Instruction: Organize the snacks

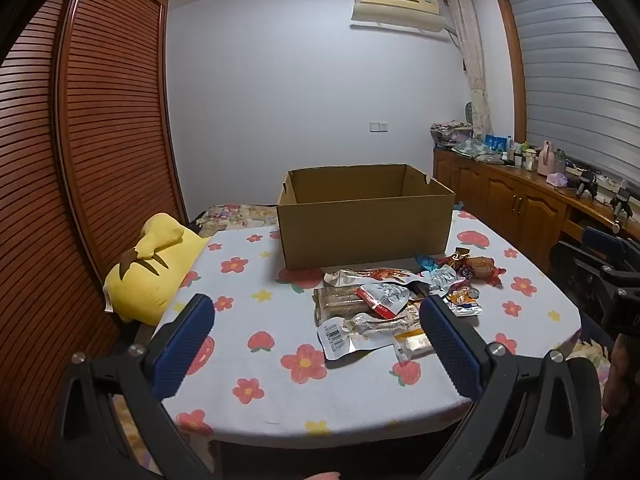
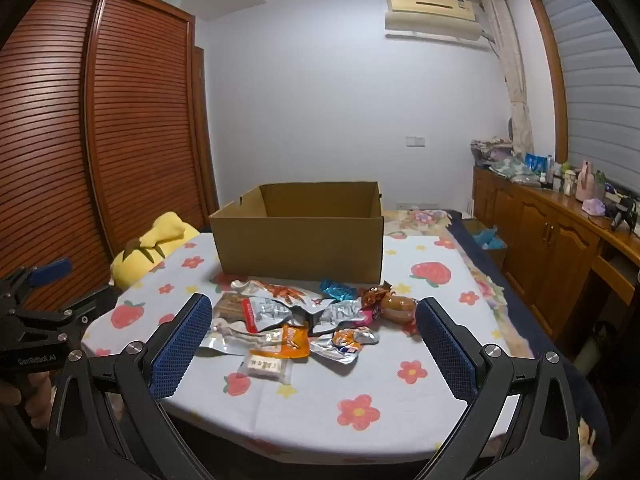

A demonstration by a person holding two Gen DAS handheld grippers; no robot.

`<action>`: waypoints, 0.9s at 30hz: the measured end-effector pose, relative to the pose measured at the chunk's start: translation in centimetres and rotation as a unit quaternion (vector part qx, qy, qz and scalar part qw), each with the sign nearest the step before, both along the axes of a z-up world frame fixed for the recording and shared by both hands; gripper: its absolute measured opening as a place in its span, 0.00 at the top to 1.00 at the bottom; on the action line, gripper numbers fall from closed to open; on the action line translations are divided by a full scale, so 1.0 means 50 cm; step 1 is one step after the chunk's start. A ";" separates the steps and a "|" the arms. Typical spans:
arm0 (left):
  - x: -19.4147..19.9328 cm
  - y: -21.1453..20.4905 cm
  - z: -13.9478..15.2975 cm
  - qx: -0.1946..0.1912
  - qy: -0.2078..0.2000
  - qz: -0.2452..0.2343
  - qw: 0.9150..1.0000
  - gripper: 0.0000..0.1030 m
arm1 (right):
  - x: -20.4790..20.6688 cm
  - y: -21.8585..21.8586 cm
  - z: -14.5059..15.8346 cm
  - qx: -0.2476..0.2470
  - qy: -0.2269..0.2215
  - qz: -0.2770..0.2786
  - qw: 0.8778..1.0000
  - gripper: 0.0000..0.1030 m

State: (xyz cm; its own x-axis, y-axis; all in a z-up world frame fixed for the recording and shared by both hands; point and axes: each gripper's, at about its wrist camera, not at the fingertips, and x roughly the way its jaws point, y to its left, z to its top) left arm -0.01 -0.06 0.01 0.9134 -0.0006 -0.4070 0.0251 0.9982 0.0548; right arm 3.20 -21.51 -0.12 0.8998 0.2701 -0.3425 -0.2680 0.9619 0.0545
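The left tool (image 1: 316, 344) hangs released above the near part of the desk (image 1: 256, 360), its blue pads spread wide with nothing between them. The right tool (image 2: 314, 344) is likewise released, pads wide apart, holding nothing.

The snacks (image 2: 296, 320) lie in a loose heap on the flowered cloth, just in front of the box (image 2: 300, 248). The box stands upright and open-topped toward the far side of the desk; what can be seen of its inside shows only bare cardboard. In the heap are a silver pack with a red strip (image 2: 266, 312), an orange pack (image 2: 294, 340), a small clear-wrapped white bar (image 2: 266, 368) nearest the camera, a blue wrapper (image 2: 338, 290) close to the box, and a brown wrapped piece (image 2: 396, 306) at the right end.

A yellow plush (image 1: 156, 272) leans at the desk's left edge, beside a slatted wardrobe (image 1: 100, 140). A wooden cabinet (image 2: 560, 248) crowded with bottles runs along the right wall, well apart from the heap. Nothing stands between either tool and the snacks.
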 end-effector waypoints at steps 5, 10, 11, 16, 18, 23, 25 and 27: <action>0.001 0.002 0.000 -0.007 0.003 0.001 1.000 0.00 | 0.000 0.001 0.000 -0.001 0.000 0.000 1.000 0.00; 0.003 -0.002 -0.008 -0.004 -0.001 0.001 1.000 0.00 | 0.000 0.001 0.000 -0.002 0.001 0.000 1.000 0.00; 0.003 0.002 -0.005 -0.005 0.000 0.000 1.000 0.00 | 0.000 0.001 0.000 -0.002 0.001 0.000 1.000 0.00; 0.002 0.001 -0.006 -0.004 -0.002 0.001 1.000 0.00 | -0.001 0.001 -0.001 -0.003 0.001 0.000 1.000 0.00; 0.000 -0.002 -0.005 -0.004 -0.002 0.001 1.000 0.00 | 0.000 0.001 -0.001 -0.003 0.001 0.000 1.000 0.00; -0.003 0.002 0.002 -0.003 -0.003 0.001 1.000 0.00 | -0.002 0.001 -0.001 -0.004 0.000 0.001 1.000 0.00; -0.007 0.004 0.014 -0.001 -0.003 0.001 1.000 0.00 | -0.001 0.000 -0.001 -0.003 0.000 0.001 1.000 0.00; -0.007 0.006 0.018 0.000 -0.003 0.000 1.000 0.00 | -0.002 0.000 -0.002 -0.003 0.000 0.001 1.000 0.00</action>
